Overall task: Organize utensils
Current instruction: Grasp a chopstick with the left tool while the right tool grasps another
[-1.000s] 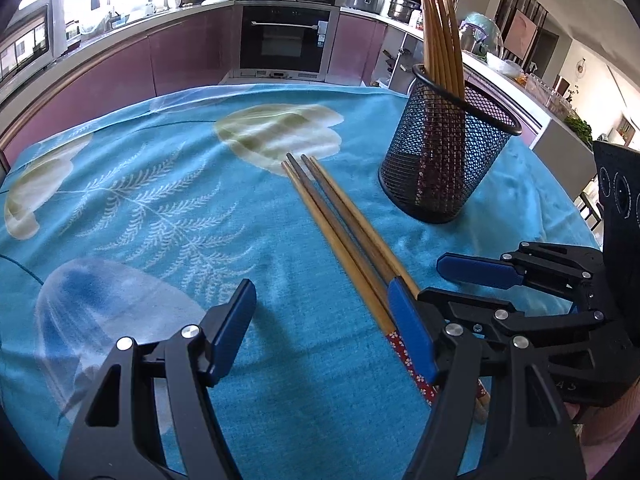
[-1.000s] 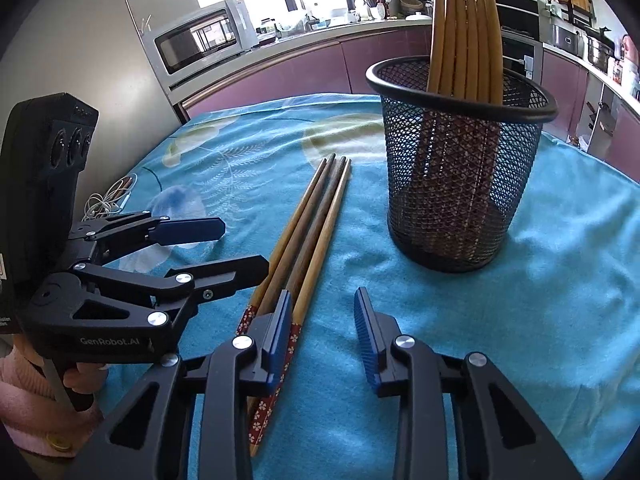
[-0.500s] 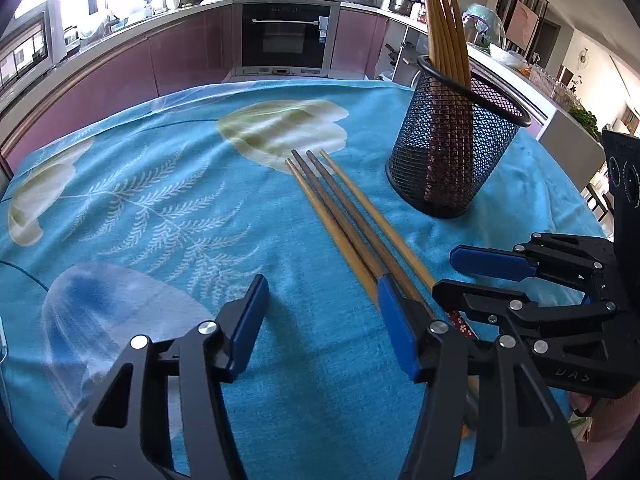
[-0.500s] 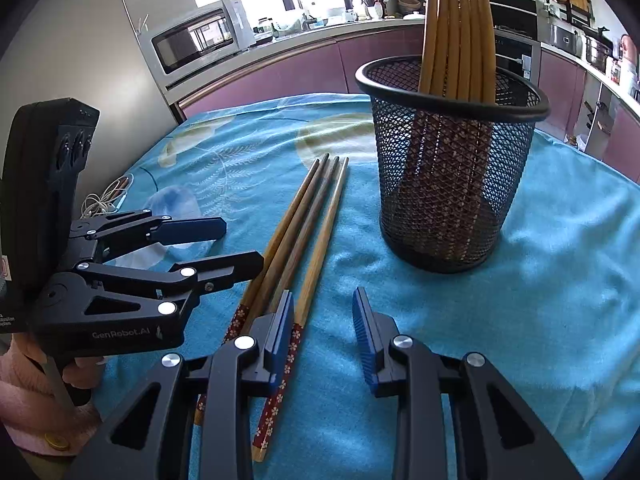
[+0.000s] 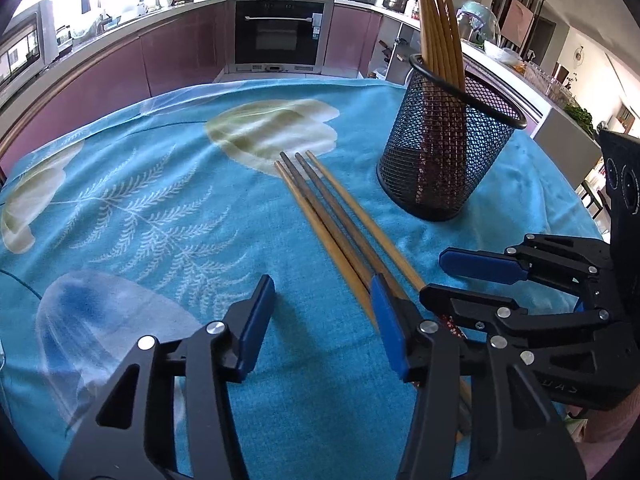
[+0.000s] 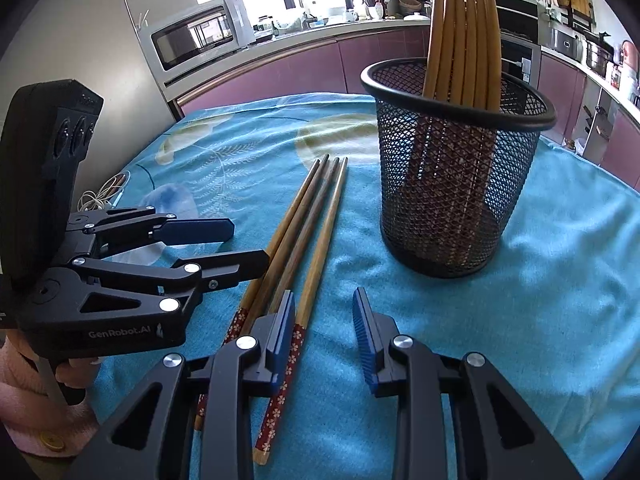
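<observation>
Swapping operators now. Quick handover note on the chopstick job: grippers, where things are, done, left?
Left gripper: jaws open and empty; they have just been closing a little. It sits just left of the loose chopsticks.
Right gripper: jaws open, empty, over the patterned handle ends of the same chopsticks.
Four loose chopsticks lie side by side on the blue tablecloth.
Done: several chopsticks stand in the mesh holder.
Left: pick up the four and put them in the holder.
</observation>
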